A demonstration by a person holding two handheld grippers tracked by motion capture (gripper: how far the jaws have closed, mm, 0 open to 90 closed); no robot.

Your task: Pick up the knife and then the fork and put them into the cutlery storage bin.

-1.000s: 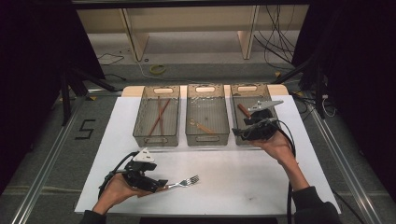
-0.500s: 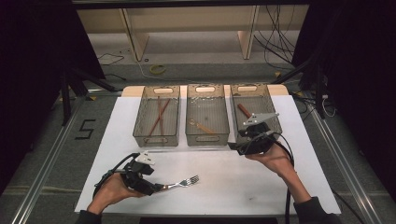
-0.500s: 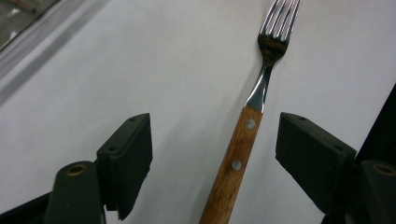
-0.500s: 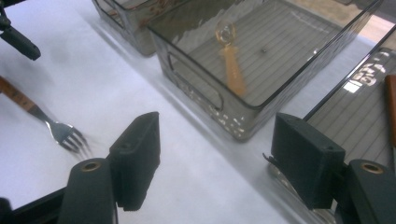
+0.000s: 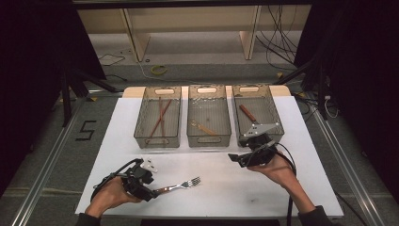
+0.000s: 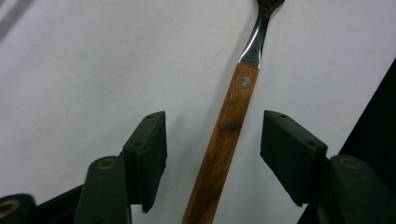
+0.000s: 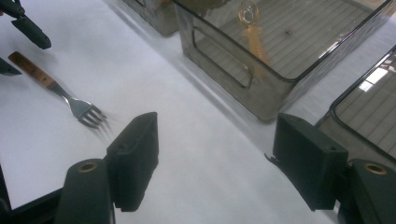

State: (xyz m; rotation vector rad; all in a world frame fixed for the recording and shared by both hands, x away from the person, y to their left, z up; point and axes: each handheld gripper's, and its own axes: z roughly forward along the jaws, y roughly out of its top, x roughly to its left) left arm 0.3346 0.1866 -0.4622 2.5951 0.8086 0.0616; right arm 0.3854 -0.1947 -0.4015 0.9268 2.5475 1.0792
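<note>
- Three bins (image 5: 209,117) sit in a row at upper centre, sorting cutlery.
- Right gripper (image 5: 236,157), centre-right, jaws wide and empty.
- Left gripper (image 5: 151,194), lower left, jaws just been closing, straddling the handle without touching.
- Fork (image 5: 181,186) lies flat on the table (image 5: 221,188), lower centre.

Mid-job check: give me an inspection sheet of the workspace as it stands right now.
Surface: white table, flat.
Job's things: fork lying flat, wooden handle between the left hand-held gripper's jaws.
Clutter: three bins; chopsticks in the left one, utensils in the others.
Grippers: left hand-held gripper has just been closing, pads not yet touching; right hand-held gripper open, empty.
Cables: trailing from both; more on the floor behind.
Surroundings: dark curtains, wooden shelving.
</note>
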